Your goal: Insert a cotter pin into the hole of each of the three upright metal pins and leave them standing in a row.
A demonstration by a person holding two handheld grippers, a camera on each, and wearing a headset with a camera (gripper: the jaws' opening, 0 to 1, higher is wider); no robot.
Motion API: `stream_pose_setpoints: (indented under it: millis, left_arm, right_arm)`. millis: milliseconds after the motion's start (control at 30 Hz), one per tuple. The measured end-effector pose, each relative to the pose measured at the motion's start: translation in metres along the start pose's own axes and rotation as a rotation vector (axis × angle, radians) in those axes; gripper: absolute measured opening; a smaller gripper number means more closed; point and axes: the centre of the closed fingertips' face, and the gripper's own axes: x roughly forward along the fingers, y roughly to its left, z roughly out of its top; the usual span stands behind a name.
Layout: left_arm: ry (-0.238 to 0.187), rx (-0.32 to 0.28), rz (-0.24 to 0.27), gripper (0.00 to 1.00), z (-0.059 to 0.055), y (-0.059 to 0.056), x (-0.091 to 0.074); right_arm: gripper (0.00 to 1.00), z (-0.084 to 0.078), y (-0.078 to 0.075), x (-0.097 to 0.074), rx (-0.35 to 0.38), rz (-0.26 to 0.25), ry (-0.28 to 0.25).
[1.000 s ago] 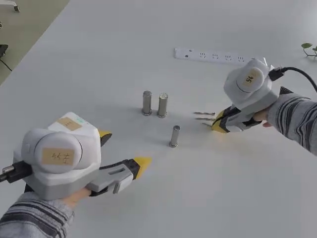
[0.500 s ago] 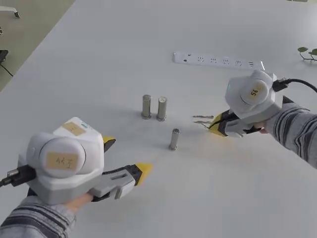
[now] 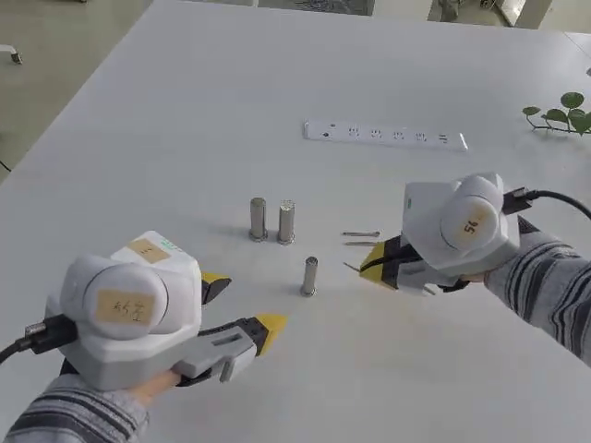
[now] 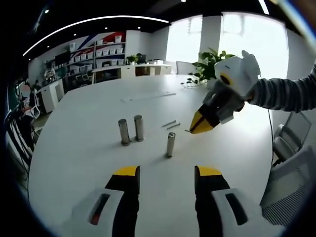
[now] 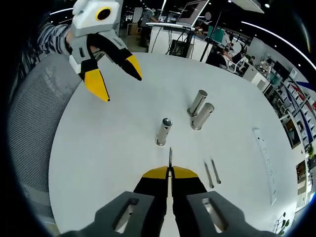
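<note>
Starting nearest the person, low in the head view: left gripper [image 3: 245,305], jaws spread wide, nothing held between them (same wide, empty gap seen from its own camera). Pointed out across the white surface [image 3: 185,111] toward the metal pins, well short of all three. Striped sleeve [image 3: 545,277] behind the other gripper, off to the right.

Next out, standing upright and alone: lone metal pin [image 3: 309,276], ahead of the left jaws and well apart from them. Just to its right: right gripper [image 3: 379,263], jaws pressed together on a thin cotter pin [image 5: 170,157], gripped at one end, the rest poking out past the yellow tips. Aimed at the lone metal pin, with the free end near that pin's lower part and not touching it.

Farther back and slightly left: two more metal pins [image 3: 259,219], both upright, close side by side. To the right of that pair, just beyond the right gripper: two loose cotter pins [image 3: 360,233], lying flat on the surface, roughly parallel, one just beside the other.

Farthest off: white power strip [image 3: 383,135], lying flat across the surface, well behind everything else. Leafy green plant [image 3: 559,109] at the far right edge.
</note>
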Motion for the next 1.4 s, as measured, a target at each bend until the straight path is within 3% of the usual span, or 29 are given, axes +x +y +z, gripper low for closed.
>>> stream_pose_setpoints:
  millis: [167, 233, 367, 633, 800, 1133, 1400]
  left_arm:
    - [-0.015, -0.041, -0.041, 0.38, 0.006, -0.009, 0.002]
    - [-0.019, -0.062, -0.057, 0.35, 0.007, -0.013, 0.003]
    - [-0.024, -0.079, -0.071, 0.29, 0.008, -0.018, 0.003]
    - [-0.027, -0.237, -0.14, 0.17, 0.008, -0.032, 0.003]
    - [-0.032, -0.325, -0.165, 0.12, 0.008, -0.036, 0.002]
    - [-0.05, -0.399, -0.205, 0.01, 0.012, -0.047, -0.002]
    - [-0.045, -0.444, -0.208, 0.0, 0.009, -0.046, -0.001]
  right_arm:
    - [0.0, 0.011, 0.017, 0.001, -0.014, 0.026, -0.029]
    - [0.0, 0.022, 0.024, 0.002, -0.039, 0.029, -0.078]
    - [0.0, 0.032, 0.034, 0.003, -0.069, 0.032, -0.11]
    - [0.0, 0.051, 0.05, 0.0, -0.118, 0.053, -0.156]
    - [0.0, 0.06, 0.056, -0.005, -0.147, 0.058, -0.176]
    - [0.0, 0.067, 0.068, -0.008, -0.205, 0.056, -0.176]
    - [0.0, 0.068, 0.07, -0.009, -0.18, 0.057, -0.188]
